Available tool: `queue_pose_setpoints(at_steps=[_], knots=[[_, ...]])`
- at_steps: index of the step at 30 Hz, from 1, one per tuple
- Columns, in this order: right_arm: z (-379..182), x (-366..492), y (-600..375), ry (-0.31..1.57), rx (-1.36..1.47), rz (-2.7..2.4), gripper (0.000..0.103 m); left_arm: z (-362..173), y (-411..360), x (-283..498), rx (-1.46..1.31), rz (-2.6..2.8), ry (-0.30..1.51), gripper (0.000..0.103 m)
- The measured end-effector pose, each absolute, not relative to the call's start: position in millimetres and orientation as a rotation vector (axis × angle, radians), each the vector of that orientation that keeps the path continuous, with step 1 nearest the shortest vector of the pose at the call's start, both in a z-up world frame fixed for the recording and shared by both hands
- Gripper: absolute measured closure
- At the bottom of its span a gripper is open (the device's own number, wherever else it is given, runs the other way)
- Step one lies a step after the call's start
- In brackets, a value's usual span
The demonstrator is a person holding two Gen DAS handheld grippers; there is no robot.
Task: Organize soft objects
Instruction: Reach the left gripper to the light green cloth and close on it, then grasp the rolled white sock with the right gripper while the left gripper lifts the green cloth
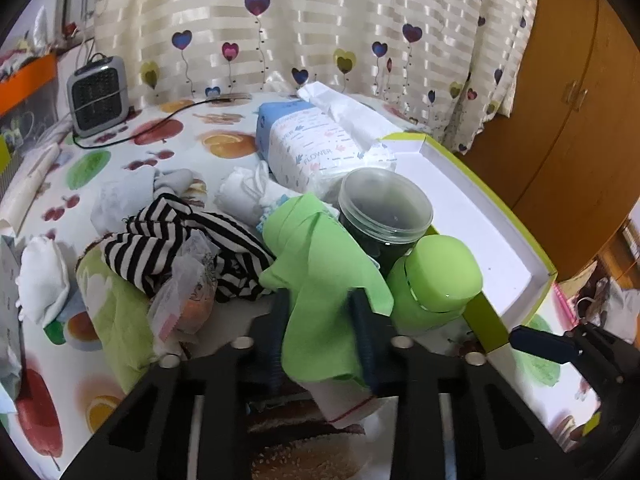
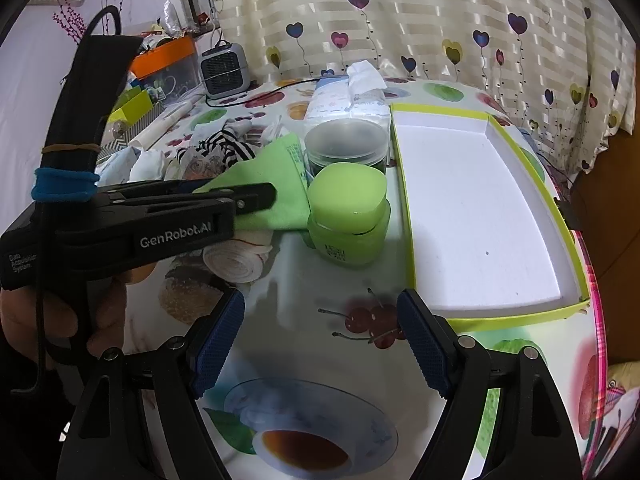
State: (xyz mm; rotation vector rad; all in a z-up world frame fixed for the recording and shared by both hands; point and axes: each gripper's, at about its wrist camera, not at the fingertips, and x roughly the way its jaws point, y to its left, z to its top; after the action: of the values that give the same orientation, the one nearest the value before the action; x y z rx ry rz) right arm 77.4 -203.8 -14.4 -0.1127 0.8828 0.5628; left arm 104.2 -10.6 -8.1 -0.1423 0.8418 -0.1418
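Fruit-printed oilcloth (image 2: 304,304) covers our table, with a striped, heart-patterned curtain (image 1: 320,20) hanging behind it and a small grey fan heater (image 1: 97,96) at the far left corner; our left gripper (image 1: 320,332) is pinched on a green cloth (image 1: 320,280), which bulges up between the dark fingers (image 1: 362,320) and drapes down in front of them; in the right wrist view the same cloth (image 2: 272,188) sticks out past the left gripper's tip, lifted above the table, just left of a green jar (image 2: 349,216) and a clear-lidded dark tub (image 2: 347,144); a rolled white cloth (image 2: 236,260) lies on the table under that gripper; our right gripper (image 2: 320,340) has its blue-padded fingers (image 2: 218,344) spread wide with nothing between them, low over the printed cherries, near the front wall of the lime-edged white box (image 2: 480,208); left of the held cloth, a black-and-white striped garment (image 1: 180,240) lies heaped among other soft pieces; behind the tub a tissue pack (image 1: 308,144) rests beside the box's far corner.
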Motion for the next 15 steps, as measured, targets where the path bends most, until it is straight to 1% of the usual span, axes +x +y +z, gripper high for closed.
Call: queue_pose_setpoints(at_steps=[1,3,4,15], knots=[[-14,77,-204,0.883,-0.113,0.563,0.024,-7,-9,103,-0.147,-0.143,0.837,0.088],[-14,77,-204,0.883,-0.112,0.562,0.024,-3,-5,99,-0.16,-0.142,0.827,0.095],[-14,77,-204,0.882,-0.113,0.562,0.024,-2,-3,97,-0.164,-0.141,0.822,0.096],[-11,73,-193,0.876,-0.13,0.589,0.024,7,25,57,-0.225,-0.131,0.78,0.097]])
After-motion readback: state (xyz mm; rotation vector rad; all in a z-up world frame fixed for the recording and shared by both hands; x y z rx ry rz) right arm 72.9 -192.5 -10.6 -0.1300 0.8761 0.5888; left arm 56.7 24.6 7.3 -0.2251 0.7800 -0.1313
